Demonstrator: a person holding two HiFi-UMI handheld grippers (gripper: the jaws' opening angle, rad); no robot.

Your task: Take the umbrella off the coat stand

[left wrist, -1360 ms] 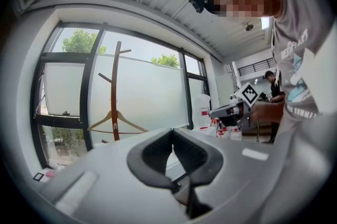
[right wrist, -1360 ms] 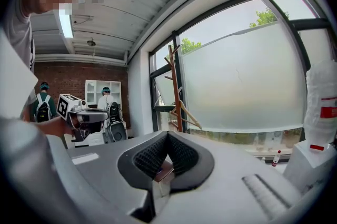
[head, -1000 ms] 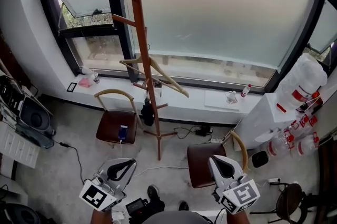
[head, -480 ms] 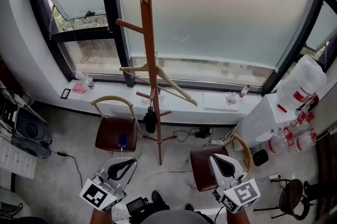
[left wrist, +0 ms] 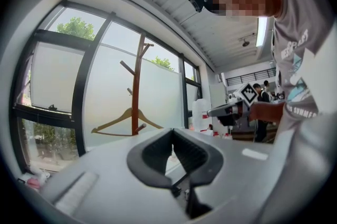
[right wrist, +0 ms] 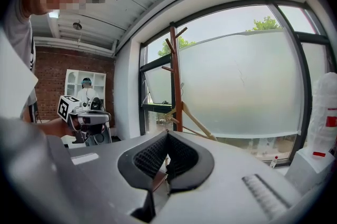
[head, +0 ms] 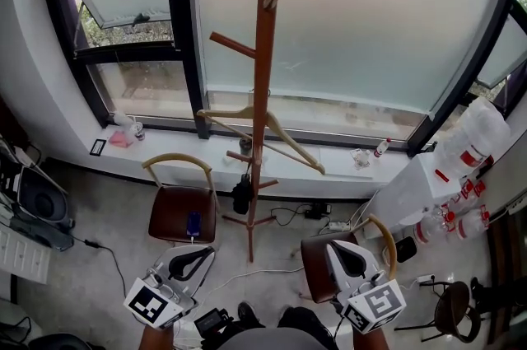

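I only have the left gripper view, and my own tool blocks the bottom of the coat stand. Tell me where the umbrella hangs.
Observer: The head view shows the umbrella, dark and folded, hanging low on the coat stand, below the wooden hanger.
Operator: Check the right tool's jaws.
Observer: In the right gripper view, the right tool has its jaws together with nothing between them.
Operator: Report what stands on the floor by the stand.
Observer: A chair with a brown seat stands left of the stand's foot, apart from it. A small blue thing lies on its seat.
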